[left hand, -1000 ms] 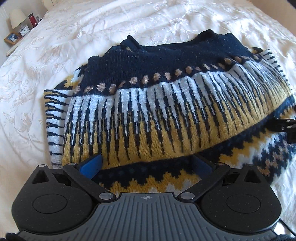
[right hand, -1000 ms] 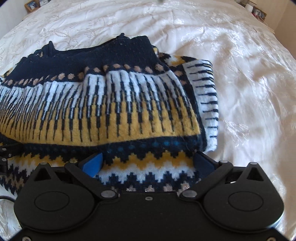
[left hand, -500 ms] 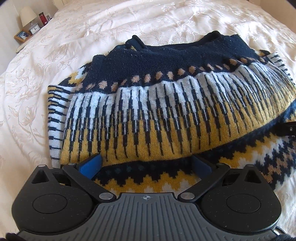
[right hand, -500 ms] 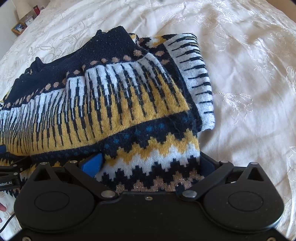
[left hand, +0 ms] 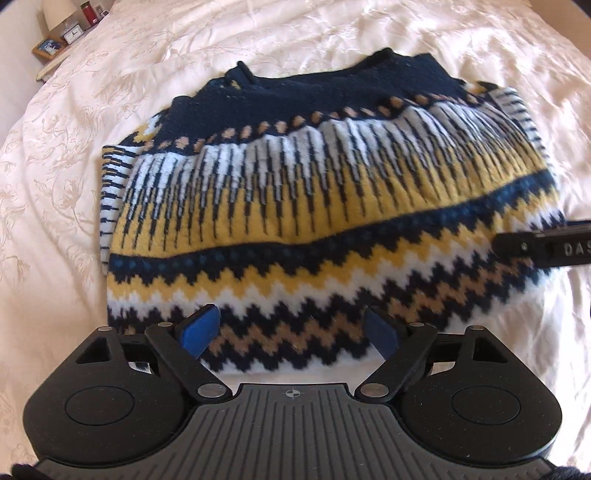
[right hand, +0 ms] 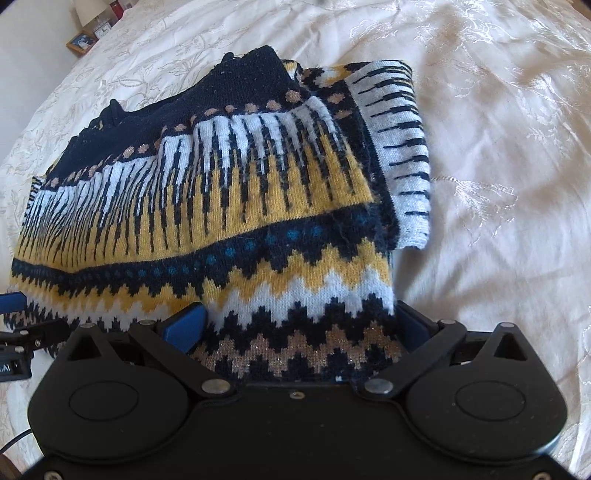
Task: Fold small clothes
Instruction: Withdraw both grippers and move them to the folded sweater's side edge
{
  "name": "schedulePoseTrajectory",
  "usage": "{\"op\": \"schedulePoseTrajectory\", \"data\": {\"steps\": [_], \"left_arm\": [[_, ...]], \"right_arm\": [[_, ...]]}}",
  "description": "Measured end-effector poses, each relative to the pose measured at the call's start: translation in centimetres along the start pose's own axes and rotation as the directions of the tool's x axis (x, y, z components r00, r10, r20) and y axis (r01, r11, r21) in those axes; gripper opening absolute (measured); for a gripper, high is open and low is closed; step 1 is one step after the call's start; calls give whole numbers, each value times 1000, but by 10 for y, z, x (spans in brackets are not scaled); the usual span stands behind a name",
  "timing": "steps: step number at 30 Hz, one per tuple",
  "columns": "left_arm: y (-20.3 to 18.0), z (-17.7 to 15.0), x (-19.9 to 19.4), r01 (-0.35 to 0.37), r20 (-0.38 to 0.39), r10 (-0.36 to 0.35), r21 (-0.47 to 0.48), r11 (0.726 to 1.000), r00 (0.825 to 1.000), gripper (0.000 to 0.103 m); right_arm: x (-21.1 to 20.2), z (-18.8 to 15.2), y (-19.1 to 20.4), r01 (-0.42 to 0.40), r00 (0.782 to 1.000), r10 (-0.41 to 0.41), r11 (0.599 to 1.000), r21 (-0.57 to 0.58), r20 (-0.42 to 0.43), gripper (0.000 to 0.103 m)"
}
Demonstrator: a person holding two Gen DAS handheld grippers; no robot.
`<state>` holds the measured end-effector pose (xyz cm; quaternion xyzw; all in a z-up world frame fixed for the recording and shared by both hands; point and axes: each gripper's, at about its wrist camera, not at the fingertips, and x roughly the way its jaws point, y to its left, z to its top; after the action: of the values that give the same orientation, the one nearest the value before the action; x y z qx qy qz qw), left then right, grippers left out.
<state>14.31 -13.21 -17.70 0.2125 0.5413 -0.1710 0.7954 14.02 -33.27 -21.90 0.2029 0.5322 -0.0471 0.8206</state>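
knit sweater (left hand: 325, 206), navy with yellow, white and tan zigzag bands, lies on a cream embroidered bedspread (left hand: 92, 229), roughly mid-bed. it reads as already folded: sleeves look tucked in, a white-and-navy striped cuff sticks out at each side, and the upper patterned part is doubled over the lower layer. the near zigzag hem is in front of both cameras.

left gripper (left hand: 291, 334) straddles the near hem, blue pads either side of the knit with clear gaps. its jaws have just been narrowing, hem between them, but the pads do not look to be pressing yet, so i call it wide, not gripping.

right gripper (right hand: 299, 326) sits over the near right corner of the hem. the fabric fills the span between its pads and drapes onto the gripper body. the far pad seems to touch the edge. i cannot tell if it pinches or just rests there.

progress judgement: at least one fold done, bundle still broad and a bit lumpy. likely left: take the near hem on both sides and bring it over once more, then flatten.

far left corner, off the bed: lamp (left hand: 51, 14), small clock (left hand: 72, 34), photo frame (left hand: 48, 47).
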Motion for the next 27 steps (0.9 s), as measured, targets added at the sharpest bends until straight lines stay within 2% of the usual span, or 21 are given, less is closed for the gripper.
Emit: {"op": "schedulePoseTrajectory", "data": {"steps": [3, 6, 13, 22, 27], "left_arm": [[-23, -10, -2, 14, -40, -14, 2, 1000, 999, 85], [-38, -19, 0, 27, -86, -30, -34, 999, 996, 85], [-62, -34, -2, 45, -143, -58, -95, 994, 988, 85], [-72, -58, -9, 33, -181, -69, -192, 981, 981, 85], [-67, -71, -16, 17, -188, -62, -230, 973, 980, 85]], "right_arm": [[-3, 0, -8, -31, 999, 31, 999, -10, -16, 103], [-11, -3, -19, -54, 998, 54, 999, 1, -33, 102], [-27, -38, -20, -67, 996, 63, 996, -65, -70, 102], [-36, -78, -18, -55, 992, 35, 983, -174, -120, 103], [-38, -92, -21, -45, 995, 26, 977, -210, -93, 103]]}}
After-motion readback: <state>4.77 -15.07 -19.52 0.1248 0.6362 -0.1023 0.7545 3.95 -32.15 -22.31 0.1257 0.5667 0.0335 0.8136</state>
